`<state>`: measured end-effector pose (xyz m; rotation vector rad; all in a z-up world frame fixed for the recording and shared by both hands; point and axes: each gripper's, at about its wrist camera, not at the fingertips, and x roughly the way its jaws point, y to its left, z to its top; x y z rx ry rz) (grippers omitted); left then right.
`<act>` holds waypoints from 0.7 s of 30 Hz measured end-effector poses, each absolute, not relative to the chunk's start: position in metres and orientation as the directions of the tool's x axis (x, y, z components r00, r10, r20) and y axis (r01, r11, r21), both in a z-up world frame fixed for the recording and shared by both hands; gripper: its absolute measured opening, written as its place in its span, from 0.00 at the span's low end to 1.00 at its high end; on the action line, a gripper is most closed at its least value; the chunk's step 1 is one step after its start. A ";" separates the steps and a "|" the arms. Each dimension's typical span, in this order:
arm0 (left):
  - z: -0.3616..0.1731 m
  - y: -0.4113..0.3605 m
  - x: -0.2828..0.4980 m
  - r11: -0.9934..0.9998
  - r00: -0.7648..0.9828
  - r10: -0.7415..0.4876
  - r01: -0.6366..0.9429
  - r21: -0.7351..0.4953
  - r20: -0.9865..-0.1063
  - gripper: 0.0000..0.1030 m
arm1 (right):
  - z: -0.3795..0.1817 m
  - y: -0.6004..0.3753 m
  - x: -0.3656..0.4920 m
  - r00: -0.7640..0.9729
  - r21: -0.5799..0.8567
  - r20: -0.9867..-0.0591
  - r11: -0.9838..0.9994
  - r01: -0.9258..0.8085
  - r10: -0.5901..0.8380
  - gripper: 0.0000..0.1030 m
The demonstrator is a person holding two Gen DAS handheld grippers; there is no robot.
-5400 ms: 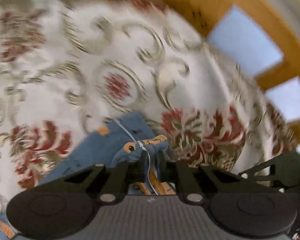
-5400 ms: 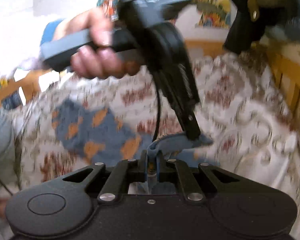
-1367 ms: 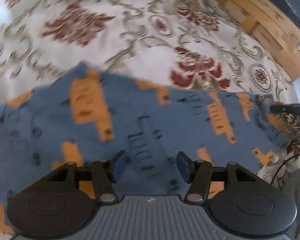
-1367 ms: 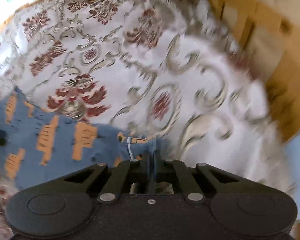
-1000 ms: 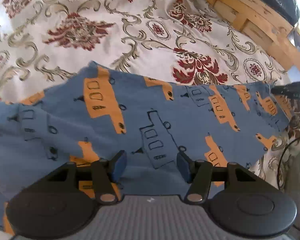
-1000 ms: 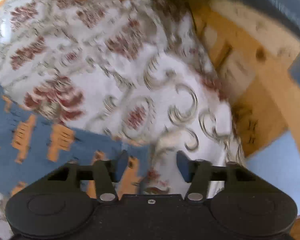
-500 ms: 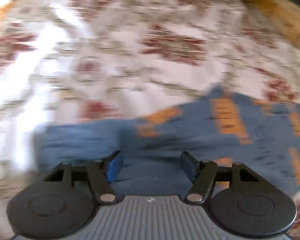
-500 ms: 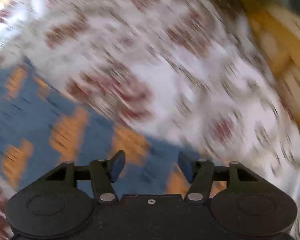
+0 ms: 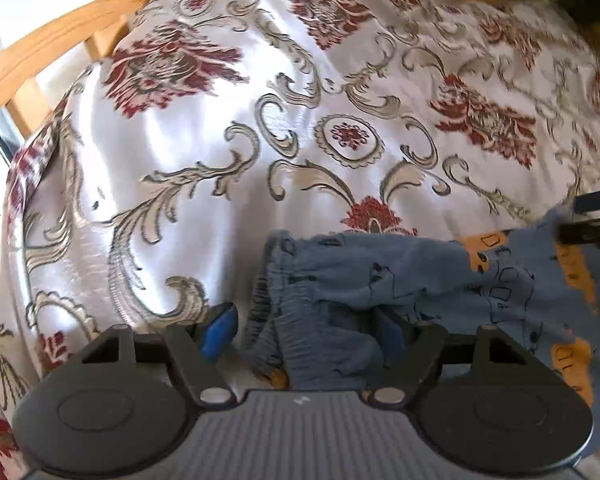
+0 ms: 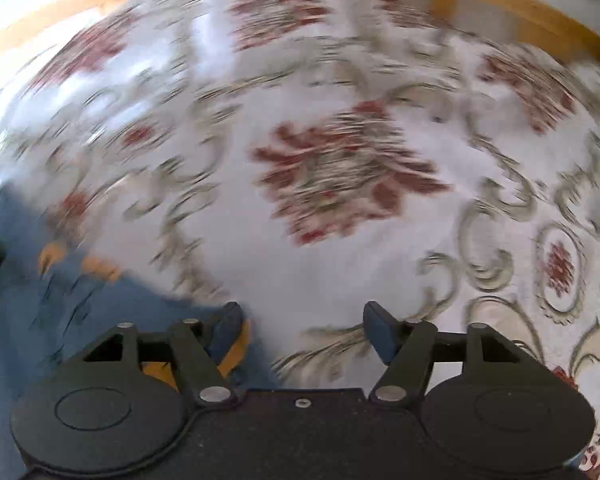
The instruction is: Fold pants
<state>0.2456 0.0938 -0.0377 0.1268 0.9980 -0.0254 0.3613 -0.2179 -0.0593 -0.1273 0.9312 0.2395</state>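
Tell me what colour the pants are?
The pants are blue with orange shapes and little dark line drawings. The left wrist view shows them best.

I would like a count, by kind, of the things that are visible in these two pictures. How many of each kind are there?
Blue pants with orange print: 1
Floral bedspread: 1
Wooden bed frame: 1
Grippers: 2, the left gripper and the right gripper, both with jaws apart
Total: 5
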 end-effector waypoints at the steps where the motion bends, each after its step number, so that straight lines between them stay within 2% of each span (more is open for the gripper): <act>1: -0.038 0.096 0.244 0.992 0.538 0.034 0.082 0.093 -0.842 0.71 | -0.059 -0.228 0.365 0.585 -0.022 -0.802 0.974 -0.226 0.117 0.56; 3: -0.038 0.097 0.243 0.990 0.533 0.032 0.097 0.099 -0.845 0.71 | -0.050 -0.252 0.364 0.559 0.073 -0.810 0.976 -0.206 0.179 0.57; 4: -0.039 0.096 0.244 0.989 0.532 0.036 0.101 0.106 -0.846 0.71 | -0.041 -0.263 0.358 0.546 0.125 -0.807 0.969 -0.213 0.224 0.62; 5: -0.040 0.094 0.246 0.988 0.531 0.042 0.104 0.114 -0.846 0.71 | -0.029 -0.275 0.342 0.544 0.139 -0.802 0.963 -0.232 0.247 0.72; 7: -0.039 0.092 0.245 0.986 0.528 0.050 0.111 0.126 -0.848 0.71 | -0.008 -0.289 0.308 0.539 0.111 -0.810 0.963 -0.247 0.231 0.84; 9: -0.033 0.091 0.241 0.985 0.532 0.058 0.105 0.134 -0.845 0.71 | 0.008 -0.319 0.270 0.503 0.130 -0.827 0.956 -0.264 0.251 0.88; 10: -0.029 0.089 0.239 0.985 0.542 0.064 0.101 0.140 -0.838 0.72 | 0.019 -0.342 0.247 0.487 0.145 -0.836 0.957 -0.251 0.254 0.88; 12: -0.016 0.080 0.231 0.981 0.589 0.078 0.099 0.168 -0.804 0.84 | 0.035 -0.383 0.207 0.486 0.163 -0.841 0.969 -0.188 0.236 0.90; 13: -0.009 0.073 0.227 0.978 0.619 0.077 0.105 0.180 -0.782 0.85 | 0.042 -0.404 0.187 0.489 0.176 -0.842 0.973 -0.152 0.229 0.94; 16: 0.008 0.042 0.218 0.970 0.663 -0.018 0.192 0.146 -0.749 0.86 | 0.050 -0.457 0.135 0.478 0.234 -0.846 0.970 -0.068 0.238 0.98; 21: 0.014 -0.050 0.213 0.888 0.616 -0.260 0.454 0.065 -0.743 0.88 | 0.026 -0.514 0.086 0.469 0.327 -0.844 0.943 0.068 0.259 0.97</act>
